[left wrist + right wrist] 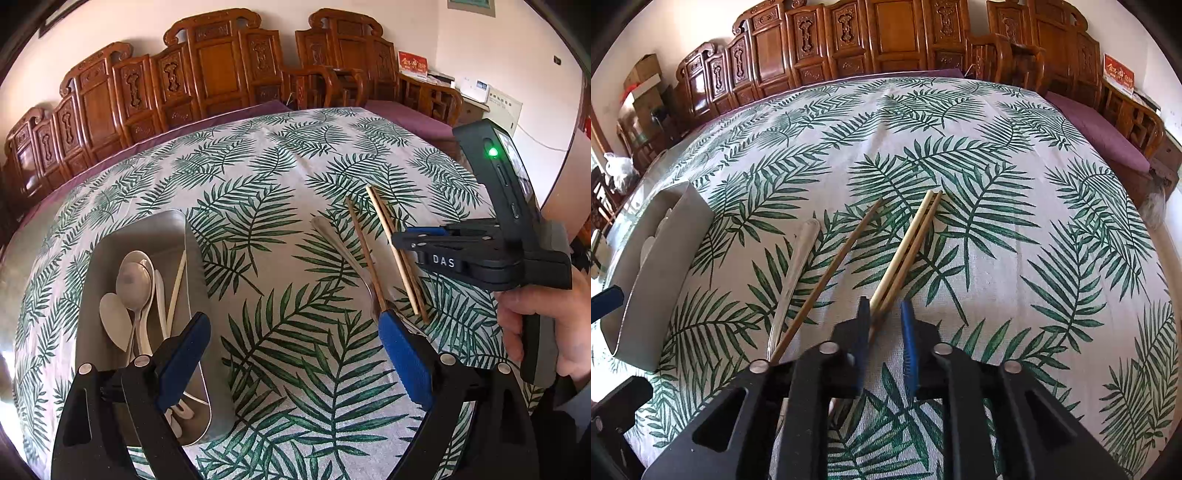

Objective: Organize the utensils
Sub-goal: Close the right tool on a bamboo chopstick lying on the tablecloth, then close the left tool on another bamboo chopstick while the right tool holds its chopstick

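On the leaf-print cloth: we find the paired chopsticks lying side by side, touching, running away from us toward mid-table.
Our right gripper: we have it down over their near ends, blue pads narrowed to a small gap with the pair between them; the left pad looks to touch the wood, the right one we can't confirm, so we can't say it's pinching.
Single brown chopstick: we see it just left of the pair, apart from it, angled the same way.
Metal utensil handle: we see it left again, its near end crossing under the brown stick.
Our left gripper: we hold it spread wide above the cloth, nothing between its pads.
Metal tray: beside our left finger we see a steel spoon, white spoons and a pale stick lying inside.
Tablecloth: it covers the whole table.
Backdrop: we see carved wooden chairs lined along the wall.
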The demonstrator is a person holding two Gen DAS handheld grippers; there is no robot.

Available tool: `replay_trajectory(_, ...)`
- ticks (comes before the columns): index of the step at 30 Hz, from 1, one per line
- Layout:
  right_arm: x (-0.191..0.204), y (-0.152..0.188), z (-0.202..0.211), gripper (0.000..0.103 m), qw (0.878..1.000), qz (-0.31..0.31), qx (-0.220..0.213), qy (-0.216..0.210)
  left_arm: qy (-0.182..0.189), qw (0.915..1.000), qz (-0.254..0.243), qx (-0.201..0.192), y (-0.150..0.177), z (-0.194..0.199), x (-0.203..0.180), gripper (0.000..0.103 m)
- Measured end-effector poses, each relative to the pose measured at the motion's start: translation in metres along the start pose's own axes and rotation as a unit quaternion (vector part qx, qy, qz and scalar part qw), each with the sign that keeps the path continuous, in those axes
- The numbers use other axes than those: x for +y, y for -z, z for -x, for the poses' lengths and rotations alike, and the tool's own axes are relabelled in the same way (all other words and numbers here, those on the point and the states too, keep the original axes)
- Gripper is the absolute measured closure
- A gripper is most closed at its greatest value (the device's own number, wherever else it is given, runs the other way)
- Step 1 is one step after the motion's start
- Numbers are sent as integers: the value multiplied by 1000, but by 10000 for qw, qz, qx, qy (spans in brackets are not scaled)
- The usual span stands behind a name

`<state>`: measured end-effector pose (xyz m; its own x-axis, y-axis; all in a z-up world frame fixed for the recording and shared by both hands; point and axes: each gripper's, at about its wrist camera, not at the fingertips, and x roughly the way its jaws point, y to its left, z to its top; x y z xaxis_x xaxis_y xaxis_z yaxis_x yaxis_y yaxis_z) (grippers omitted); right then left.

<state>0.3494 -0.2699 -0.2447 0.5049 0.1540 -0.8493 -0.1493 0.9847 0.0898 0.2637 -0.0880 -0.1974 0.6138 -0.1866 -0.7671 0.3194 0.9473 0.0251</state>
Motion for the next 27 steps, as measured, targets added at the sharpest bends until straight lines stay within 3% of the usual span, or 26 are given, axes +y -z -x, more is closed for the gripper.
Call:
replay_trajectory(4,-2,-2,-3,82,9992,17,70,392,9,10000,-8,8,0,-1,-2,14)
replay_trajectory(6,-6,0,-3,88,9988,56,105,470,7,10000,-23,13,1,-1,-3,14)
replay_trajectory(14,-16,3,4,97,9993,31,150,346,190,9998,0,83,2,-7,-15,14)
replay_trajectory(20,-33,5,11,97,9996,-191,47,216,464,9986,-12,238,9,-17,-32,15)
replay_trajectory(25,-32,5,16,97,9997,-192,-78,138,653,9971,-44,387,16,-26,-45,27)
replay_trajectory(27,-30,5,17,97,9997,-162,-104,132,664,9969,-50,423,18,-29,-48,39)
